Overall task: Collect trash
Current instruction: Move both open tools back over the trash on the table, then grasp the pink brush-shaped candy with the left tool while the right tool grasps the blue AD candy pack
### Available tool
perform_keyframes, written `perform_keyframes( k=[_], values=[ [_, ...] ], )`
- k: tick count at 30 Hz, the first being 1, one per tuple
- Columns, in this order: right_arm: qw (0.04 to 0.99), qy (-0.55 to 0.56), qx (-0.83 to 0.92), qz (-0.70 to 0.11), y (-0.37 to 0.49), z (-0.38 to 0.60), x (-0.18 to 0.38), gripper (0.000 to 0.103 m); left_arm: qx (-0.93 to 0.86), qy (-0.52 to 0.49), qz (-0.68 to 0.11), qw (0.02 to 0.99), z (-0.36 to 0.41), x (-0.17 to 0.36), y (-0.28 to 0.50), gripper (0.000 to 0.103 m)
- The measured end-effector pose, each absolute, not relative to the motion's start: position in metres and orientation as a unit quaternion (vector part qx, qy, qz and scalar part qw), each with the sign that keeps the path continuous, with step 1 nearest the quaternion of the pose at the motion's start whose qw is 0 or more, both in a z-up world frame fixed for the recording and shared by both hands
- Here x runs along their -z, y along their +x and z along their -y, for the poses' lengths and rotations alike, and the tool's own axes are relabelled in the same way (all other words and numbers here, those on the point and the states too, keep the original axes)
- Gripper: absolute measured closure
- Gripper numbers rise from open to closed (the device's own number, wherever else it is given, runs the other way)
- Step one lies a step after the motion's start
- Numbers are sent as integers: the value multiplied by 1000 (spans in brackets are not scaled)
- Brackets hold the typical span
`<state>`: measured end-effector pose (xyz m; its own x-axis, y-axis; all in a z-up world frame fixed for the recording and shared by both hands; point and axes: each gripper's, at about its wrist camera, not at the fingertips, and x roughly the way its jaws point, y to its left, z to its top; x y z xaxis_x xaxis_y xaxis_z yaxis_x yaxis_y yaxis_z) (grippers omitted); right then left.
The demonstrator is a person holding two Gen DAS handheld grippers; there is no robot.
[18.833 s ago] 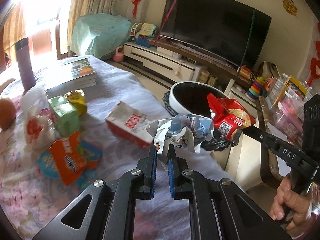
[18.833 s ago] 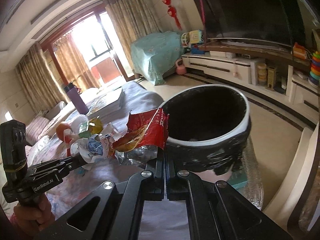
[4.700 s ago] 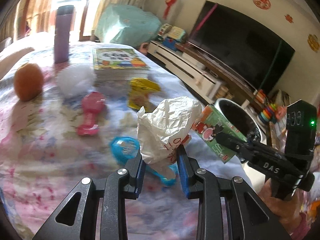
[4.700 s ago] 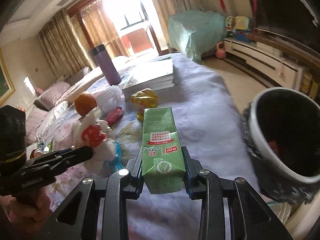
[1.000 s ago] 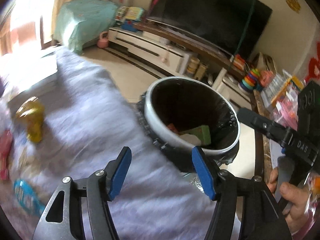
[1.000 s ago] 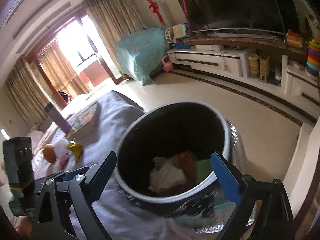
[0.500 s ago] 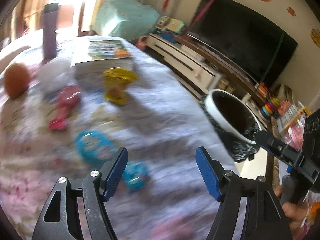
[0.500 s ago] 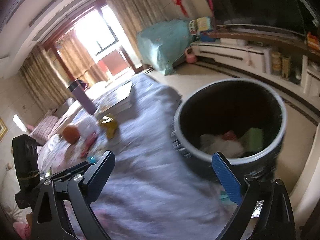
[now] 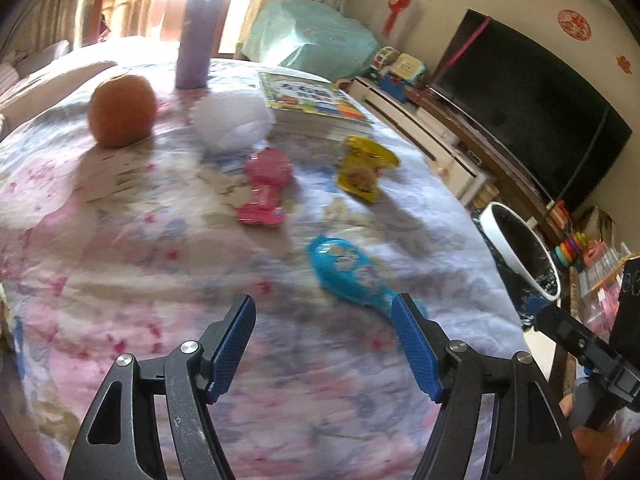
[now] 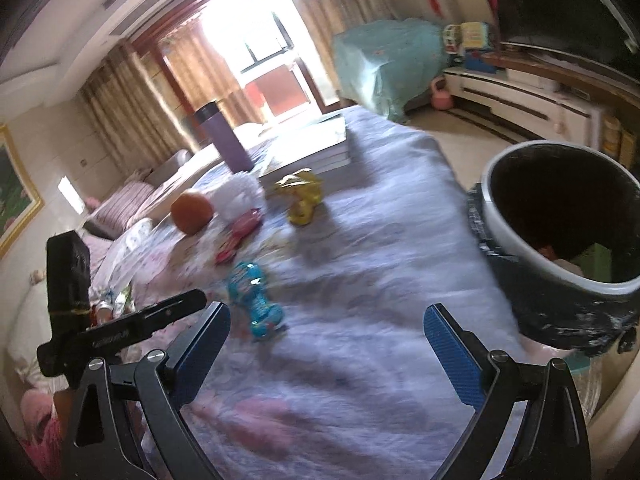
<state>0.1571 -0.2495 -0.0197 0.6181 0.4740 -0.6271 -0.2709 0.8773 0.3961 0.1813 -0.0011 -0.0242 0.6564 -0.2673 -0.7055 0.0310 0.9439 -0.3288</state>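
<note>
Loose litter lies on the flowered tablecloth: a blue packet (image 9: 348,272) (image 10: 256,300), a yellow wrapper (image 9: 366,168) (image 10: 300,196) and a pink packet (image 9: 266,184) (image 10: 240,232). My left gripper (image 9: 322,308) is open with nothing between its fingers, just short of the blue packet. My right gripper (image 10: 326,314) stands wide open and empty over the cloth, to the left of the black bin (image 10: 540,308) (image 9: 520,240). Inside the bin I see a green carton (image 10: 598,264).
An orange (image 9: 122,110), a white fluffy ball (image 9: 232,120), a purple bottle (image 9: 198,36) and a stack of books (image 9: 312,100) stand at the far end of the table. The bin sits past the table's right edge. A TV unit runs along the far wall.
Both grippers have swung away from above the bin and back over the table. The white paper and green carton held earlier are now in the bin.
</note>
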Motion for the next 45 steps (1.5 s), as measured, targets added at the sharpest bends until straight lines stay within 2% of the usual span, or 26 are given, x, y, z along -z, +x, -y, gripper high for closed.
perform_keyframes(
  k=[9,15,18,24,25,26,31,38,41,43,45],
  values=[
    [880,95,-260,-387,157,210,24,5,57,-142,-414,897,-27,21,184,33],
    [874,25,-294,-386,162,175,30,6,43,-144,-422,894,-44,26,193,33],
    [870,-2,-297,-393,169,162,37,15,39,-136,-423,895,-46,26,199,33],
    [856,-43,-291,-425,189,142,57,45,38,-127,-424,896,-45,29,228,33],
    [855,-49,-287,-428,191,139,59,52,39,-124,-422,897,-45,28,234,33],
    [854,-55,-282,-433,194,137,62,65,40,-122,-422,898,-44,29,240,33],
    [858,-48,-260,-440,197,145,63,68,39,-99,-418,902,-35,33,271,33],
    [874,35,-200,-442,198,191,61,68,30,-60,-430,900,-13,51,305,34],
    [873,45,-196,-445,197,196,63,67,25,-40,-429,902,-7,55,312,39],
    [873,46,-197,-444,197,195,63,67,27,-38,-429,902,-6,56,313,57],
    [873,47,-199,-443,196,194,64,67,32,-39,-427,903,-7,56,310,67]
  ],
)
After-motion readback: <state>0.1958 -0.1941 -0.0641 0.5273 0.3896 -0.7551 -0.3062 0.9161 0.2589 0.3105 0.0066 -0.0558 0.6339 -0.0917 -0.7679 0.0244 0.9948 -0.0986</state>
